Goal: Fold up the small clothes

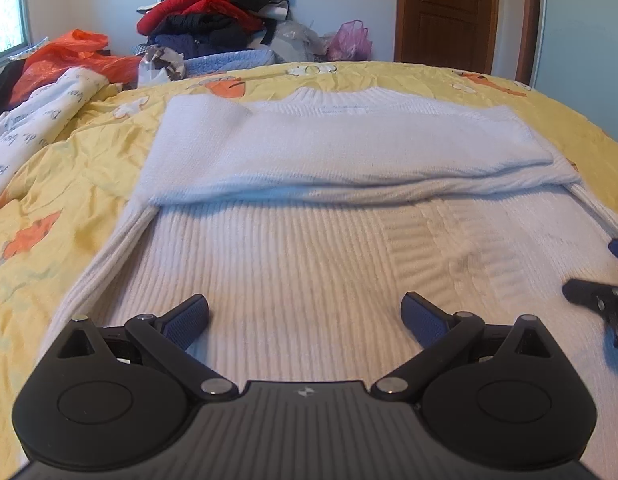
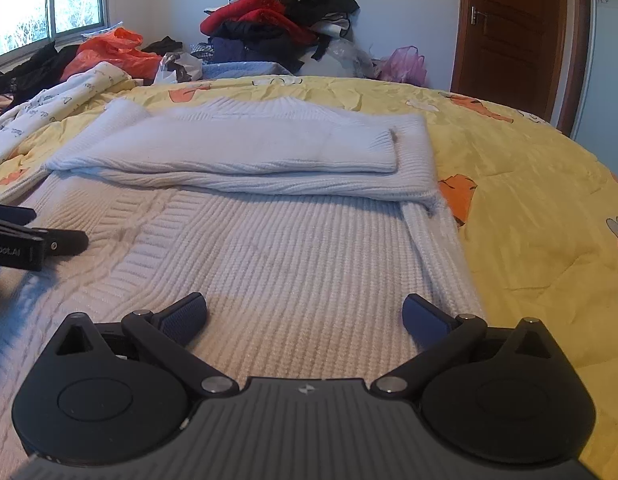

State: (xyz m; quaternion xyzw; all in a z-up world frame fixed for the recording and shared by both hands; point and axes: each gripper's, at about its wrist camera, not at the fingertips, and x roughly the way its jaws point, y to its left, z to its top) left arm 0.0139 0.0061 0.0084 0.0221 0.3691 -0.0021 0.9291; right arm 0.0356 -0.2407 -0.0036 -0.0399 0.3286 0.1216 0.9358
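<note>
A white ribbed knit sweater (image 1: 293, 256) lies flat on the yellow bedspread (image 1: 69, 184), collar at the far end. Both sleeves (image 1: 341, 148) are folded across its chest. It also shows in the right wrist view (image 2: 277, 256). My left gripper (image 1: 305, 312) is open and empty, low over the sweater's near left part. My right gripper (image 2: 305, 312) is open and empty over the near right part, close to the sweater's right edge. Each gripper shows at the edge of the other's view: the right one (image 1: 601, 280), the left one (image 2: 33, 236).
A pile of red, black and dark clothes (image 1: 213, 12) stands at the far side of the bed. An orange plastic bag (image 1: 77, 56) and a printed white blanket (image 1: 41, 112) lie at the far left. A pink bag (image 1: 351, 40) and a wooden door (image 1: 449, 12) are behind.
</note>
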